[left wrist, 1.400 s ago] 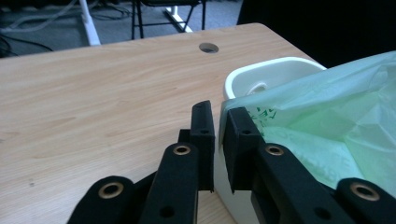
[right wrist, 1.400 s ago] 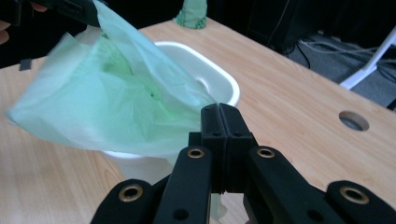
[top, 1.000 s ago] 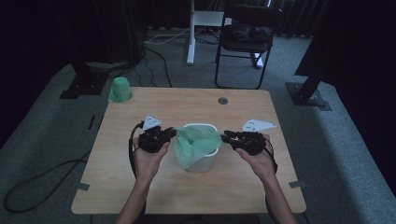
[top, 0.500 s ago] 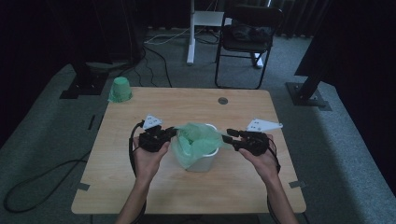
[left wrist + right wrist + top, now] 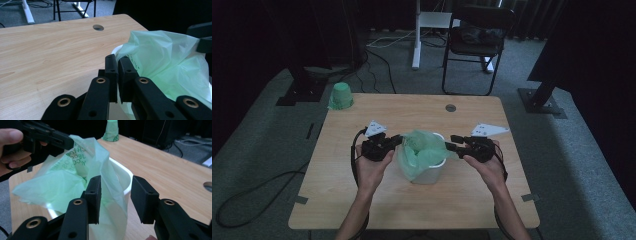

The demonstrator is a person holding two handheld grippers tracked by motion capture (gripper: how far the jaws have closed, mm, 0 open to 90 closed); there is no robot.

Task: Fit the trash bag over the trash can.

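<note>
The thin green plastic bag [image 5: 422, 150] sits half-fitted in the small white bin [image 5: 428, 172] mid-worktop, left tool [image 5: 117, 72] clamped on its edge, right tool [image 5: 116, 188] apart; the near rim is not yet covered.

My wooden table [image 5: 362, 200] fills the lower middle of the high view, with a round hole [image 5: 450, 108] near its far edge. At its centre stands the white bin [image 5: 432, 172] lined with a green bag [image 5: 422, 147]. A green roll [image 5: 341, 96] sits at the upper left corner.
</note>
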